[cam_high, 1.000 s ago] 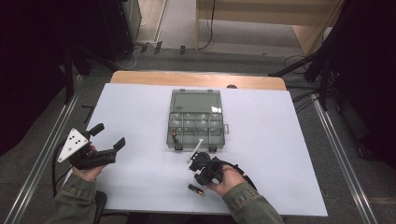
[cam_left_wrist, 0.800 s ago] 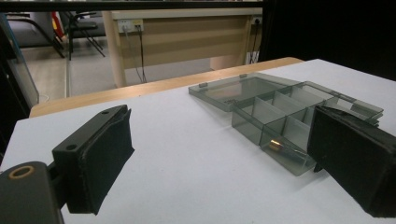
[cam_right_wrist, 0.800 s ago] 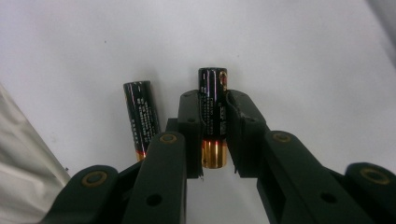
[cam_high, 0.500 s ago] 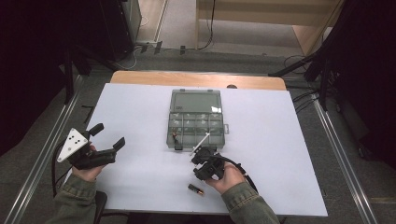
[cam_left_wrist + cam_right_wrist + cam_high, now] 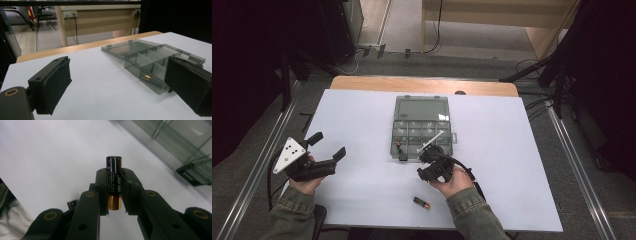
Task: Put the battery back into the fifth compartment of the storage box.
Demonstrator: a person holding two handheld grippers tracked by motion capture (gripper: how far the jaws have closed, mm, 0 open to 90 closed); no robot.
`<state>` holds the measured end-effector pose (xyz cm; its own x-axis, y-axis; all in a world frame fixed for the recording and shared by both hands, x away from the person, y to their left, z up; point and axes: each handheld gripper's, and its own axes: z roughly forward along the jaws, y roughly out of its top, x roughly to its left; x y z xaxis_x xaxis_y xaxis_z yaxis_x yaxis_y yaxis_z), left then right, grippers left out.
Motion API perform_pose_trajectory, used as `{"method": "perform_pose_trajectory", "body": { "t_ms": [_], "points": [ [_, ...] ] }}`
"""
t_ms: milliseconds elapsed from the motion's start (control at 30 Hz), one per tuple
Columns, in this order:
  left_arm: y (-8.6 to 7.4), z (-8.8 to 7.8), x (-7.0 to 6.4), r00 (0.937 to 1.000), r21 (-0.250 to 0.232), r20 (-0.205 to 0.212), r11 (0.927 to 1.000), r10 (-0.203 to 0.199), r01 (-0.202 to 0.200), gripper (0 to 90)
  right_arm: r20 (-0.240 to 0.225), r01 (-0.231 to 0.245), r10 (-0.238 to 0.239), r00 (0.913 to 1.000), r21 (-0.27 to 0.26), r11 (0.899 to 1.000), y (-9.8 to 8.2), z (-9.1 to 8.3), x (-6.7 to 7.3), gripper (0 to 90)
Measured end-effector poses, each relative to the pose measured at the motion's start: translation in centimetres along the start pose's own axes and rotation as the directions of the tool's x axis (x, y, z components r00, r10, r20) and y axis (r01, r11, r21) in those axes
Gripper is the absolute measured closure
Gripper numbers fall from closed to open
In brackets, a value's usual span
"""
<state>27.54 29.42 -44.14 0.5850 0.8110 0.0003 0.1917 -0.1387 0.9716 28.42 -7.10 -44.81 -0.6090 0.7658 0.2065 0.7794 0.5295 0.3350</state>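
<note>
one battery gripped, right gripper

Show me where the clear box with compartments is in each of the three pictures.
High view: box in the middle of the table, lid open.
Left gripper view: box at the right, partly behind a jaw.
Right gripper view: box in the upper right corner, beyond the held battery.
Shared landmark: the white table under it.

Black-and-copper battery, smoky grey organizer box, white table.
</note>
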Motion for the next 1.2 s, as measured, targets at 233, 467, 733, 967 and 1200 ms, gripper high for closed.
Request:
{"method": "perform_pose_trajectory", "body": {
  "t_ms": [233,467,733,967,1200],
  "points": [
    [0.0,0.0,0.0,1.0,0.0,0.0,1.0,0.0,0.0,7.0,0.006,-0.013,0.013,0.9999,-0.021,1.0,2.0,-0.8,0.2,77.7],
    [0.0,0.0,0.0,1.0,-0.001,0.002,1.0,-0.002,0.002,7.0,0.015,-0.012,0.012,0.9998,-0.028,1.0,4.6,-1.1,0.8,77.7],
    [0.0,0.0,0.1,1.0,-0.001,0.003,1.0,-0.002,0.002,7.0,0.013,-0.082,0.083,0.9965,-0.043,0.996,7.2,-0.4,0.9,77.7],
    [-0.1,0.1,0.0,1.0,0.005,0.009,1.0,-0.002,0.002,7.0,-0.033,-0.203,0.2,0.9792,-0.092,0.975,8.5,0.3,-0.1,77.7],
    [-0.1,0.1,0.0,0.9999,0.005,0.01,1.0,-0.004,0.004,7.0,-0.048,-0.28,0.277,0.9598,-0.127,0.951,9.0,0.9,-0.5,77.6]
  ]
}}
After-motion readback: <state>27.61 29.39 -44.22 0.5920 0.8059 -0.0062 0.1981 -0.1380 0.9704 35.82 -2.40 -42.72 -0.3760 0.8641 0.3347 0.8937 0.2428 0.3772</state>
